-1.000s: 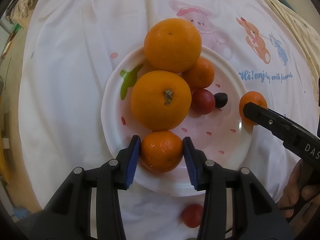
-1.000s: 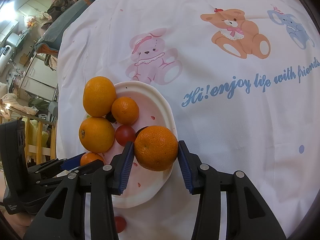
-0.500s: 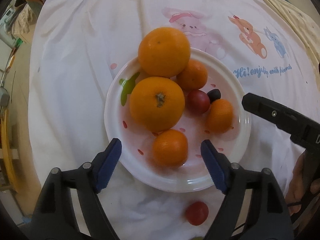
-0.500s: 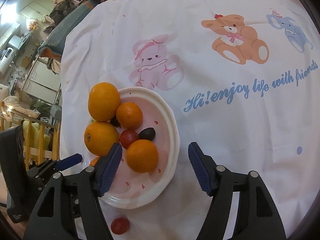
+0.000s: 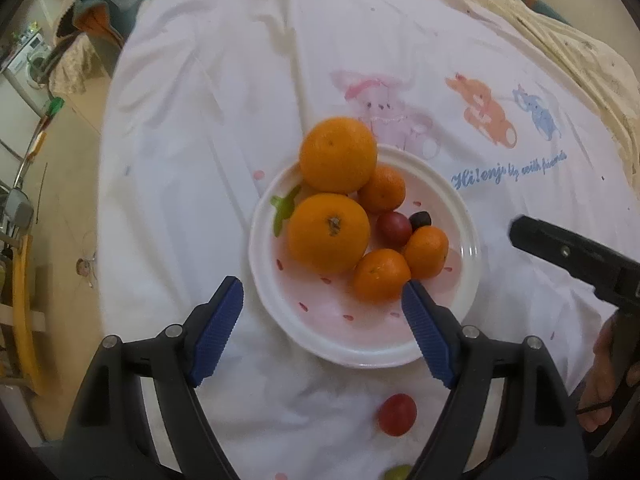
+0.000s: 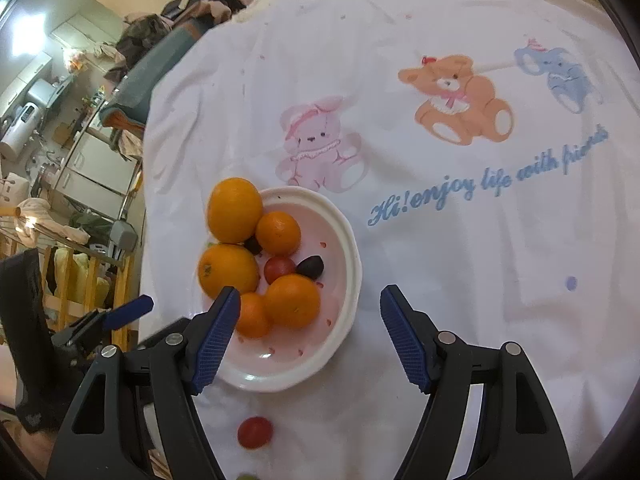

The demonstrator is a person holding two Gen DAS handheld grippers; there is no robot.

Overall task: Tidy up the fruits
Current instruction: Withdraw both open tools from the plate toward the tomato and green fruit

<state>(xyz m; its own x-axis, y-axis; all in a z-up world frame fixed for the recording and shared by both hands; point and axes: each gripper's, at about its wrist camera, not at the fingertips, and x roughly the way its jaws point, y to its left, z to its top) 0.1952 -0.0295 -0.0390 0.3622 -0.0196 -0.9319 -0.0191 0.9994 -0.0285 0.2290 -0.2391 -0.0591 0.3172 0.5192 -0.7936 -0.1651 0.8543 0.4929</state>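
Observation:
A white plate (image 5: 460,300) (image 6: 348,312) on the white printed cloth holds two big oranges (image 5: 328,232) (image 6: 228,270), three small mandarins (image 5: 380,276) (image 6: 292,300), a red cherry tomato (image 5: 394,229) and a dark one (image 5: 420,220). A loose red tomato (image 5: 396,414) (image 6: 255,432) lies on the cloth in front of the plate. My left gripper (image 5: 322,328) is open and empty above the plate's near rim. My right gripper (image 6: 306,336) is open and empty over the plate's near right edge; it also shows in the left wrist view (image 5: 568,252).
A small green fruit (image 5: 398,472) peeks in at the bottom edge. The cloth carries cartoon animals (image 6: 460,100) and blue lettering (image 6: 488,184). The table's left edge drops off to a cluttered room with furniture (image 6: 80,168).
Both grippers opened and let go of their mandarins, which now rest on the plate. Both grippers drew back and up from the plate.

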